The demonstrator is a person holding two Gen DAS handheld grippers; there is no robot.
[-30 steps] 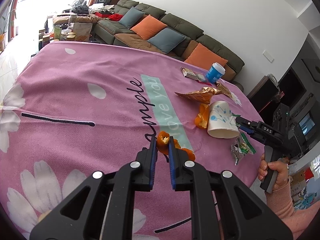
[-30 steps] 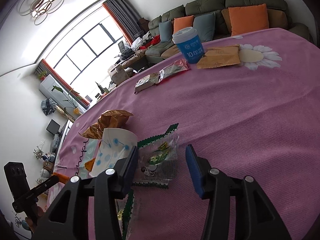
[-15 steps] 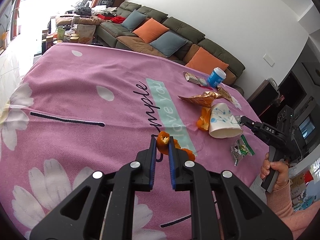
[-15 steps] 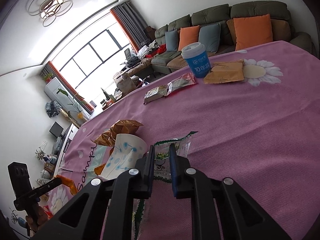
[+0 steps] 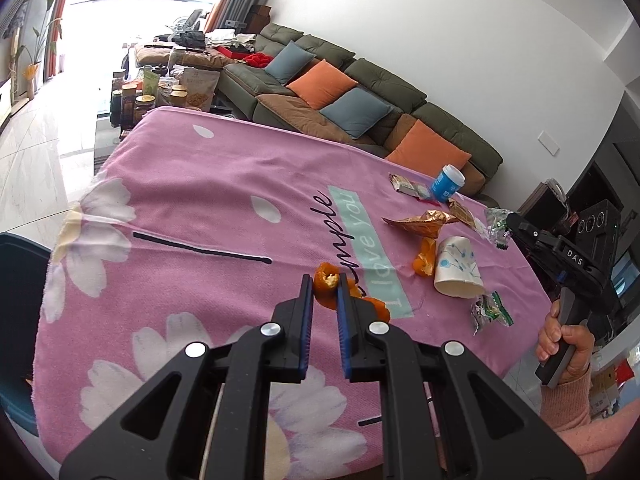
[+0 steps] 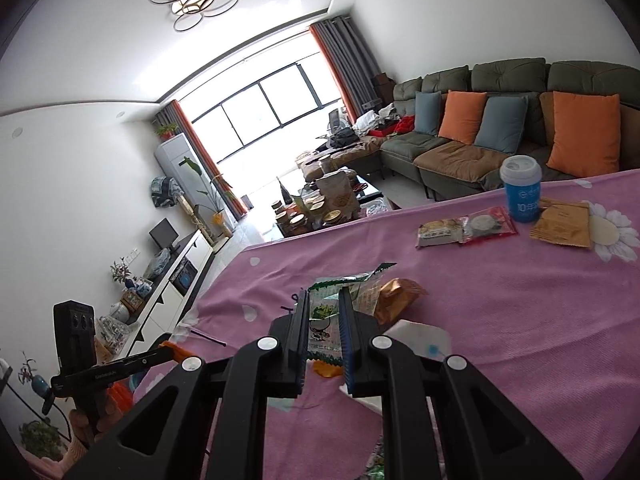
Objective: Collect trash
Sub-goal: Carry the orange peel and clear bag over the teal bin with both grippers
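My left gripper [image 5: 325, 280] is shut on a piece of orange peel [image 5: 326, 274] and holds it above the pink tablecloth [image 5: 200, 200]. My right gripper [image 6: 324, 294] is shut on a green and white snack wrapper [image 6: 322, 314], lifted off the table. In the left wrist view the right gripper [image 5: 510, 222] shows at the right edge with the wrapper [image 5: 496, 226] hanging from its tips. In the right wrist view the left gripper [image 6: 170, 354] shows at the lower left with the peel [image 6: 173, 347].
On the cloth lie a tipped paper cup [image 5: 458, 272], more orange peel [image 5: 425, 260], a gold wrapper [image 5: 420, 222], another green wrapper [image 5: 490, 312], snack packets [image 6: 464, 228], a brown packet [image 6: 560, 228] and an upright blue cup [image 6: 520, 188]. A dark container [image 5: 16, 280] stands at the table's left edge.
The right gripper closed on the green wrapper and lifted it off the table. The left gripper, still gripping the peel, moved up and away from the table.
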